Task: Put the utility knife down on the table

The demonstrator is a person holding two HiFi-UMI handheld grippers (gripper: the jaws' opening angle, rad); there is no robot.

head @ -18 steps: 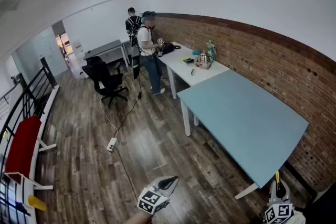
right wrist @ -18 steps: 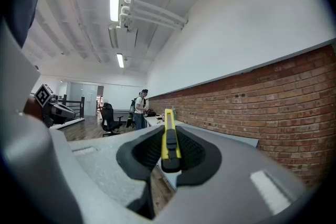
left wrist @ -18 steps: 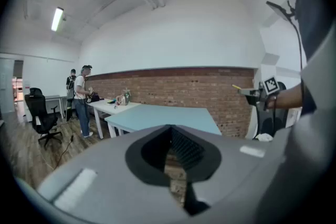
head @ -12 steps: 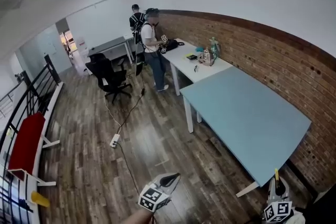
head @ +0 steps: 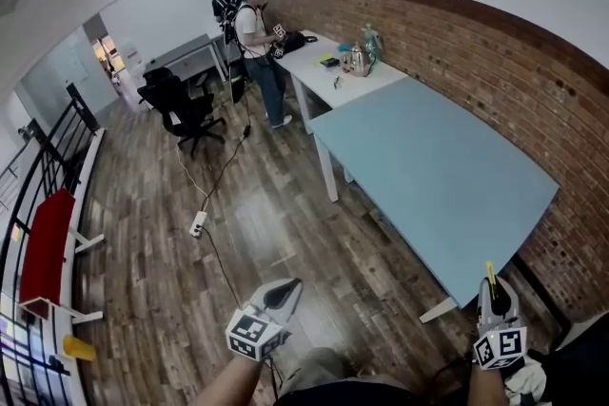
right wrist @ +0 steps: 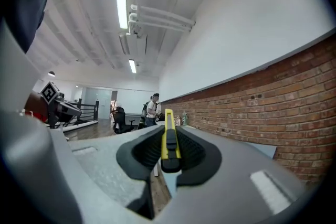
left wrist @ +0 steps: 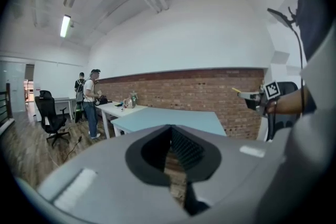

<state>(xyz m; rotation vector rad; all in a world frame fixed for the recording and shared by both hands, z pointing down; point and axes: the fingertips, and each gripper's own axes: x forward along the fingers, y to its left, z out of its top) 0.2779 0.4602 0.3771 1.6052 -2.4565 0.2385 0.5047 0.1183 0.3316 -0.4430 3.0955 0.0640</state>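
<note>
Table [head: 447, 176] fills right-centre of the head view. Its near corner is at lower right, just above the right gripper [head: 493, 288]. That gripper's jaws are clamped on the knife [right wrist: 170, 145], which pokes out past the pads, yellow tip forward, prob. not yet over the tabletop.

Risks:
- letting go too early, so the knife drops past the edge to the floor
- setting it right at the corner, where it could slide off
- releasing from height, so it bounces

Left gripper [head: 282, 292], lower centre, has its jaws narrowly apart w/ nothing in them, well clear of the table.
</note>
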